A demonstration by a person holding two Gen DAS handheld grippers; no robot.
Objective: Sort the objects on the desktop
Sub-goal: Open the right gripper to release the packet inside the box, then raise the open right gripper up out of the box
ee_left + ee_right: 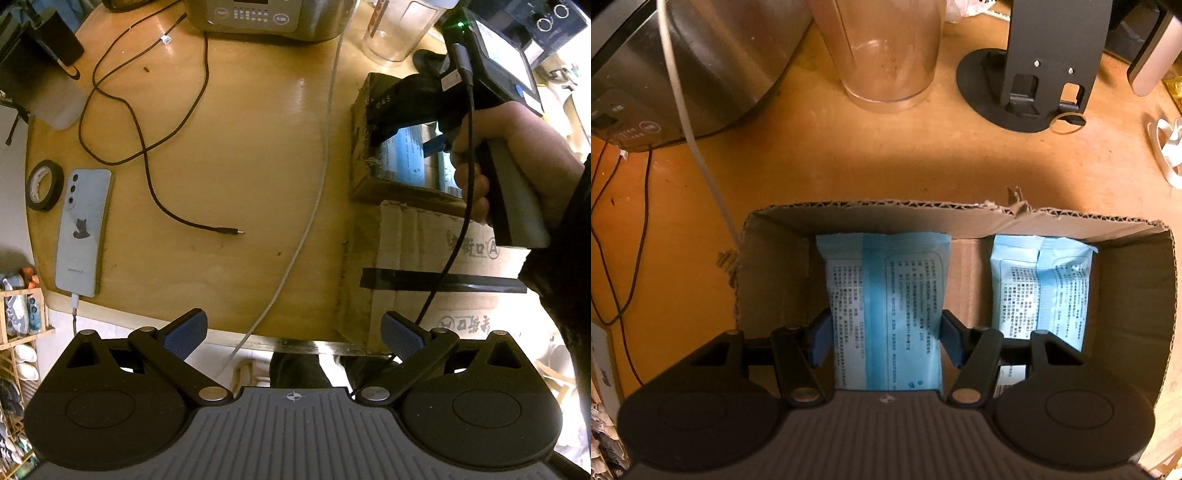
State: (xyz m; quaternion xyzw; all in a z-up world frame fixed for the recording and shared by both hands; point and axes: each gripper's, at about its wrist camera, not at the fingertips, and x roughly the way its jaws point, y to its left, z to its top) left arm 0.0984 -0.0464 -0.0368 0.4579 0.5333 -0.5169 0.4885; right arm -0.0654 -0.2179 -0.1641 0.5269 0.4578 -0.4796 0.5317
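Note:
In the right wrist view my right gripper (884, 339) points down into an open cardboard box (886, 208), shut on a light blue packet (882, 306) with printed text; both blue pads press its sides. A second, similar packet (1041, 288) lies in the box to the right. The left wrist view shows the same box (364, 147) at the right, with a hand (517, 147) holding the right gripper's body over it. My left gripper (293, 332) hangs open over the table's front edge with nothing between its fingers.
A pale blue phone (86, 229), a black tape roll (44, 184), a black cable (147, 158) and a white cable (317, 184) lie on the wooden table. A taped cardboard box (424, 266) stands nearer. Behind are a steel cooker (701, 62), a clear jar (882, 48) and a black stand (1034, 85).

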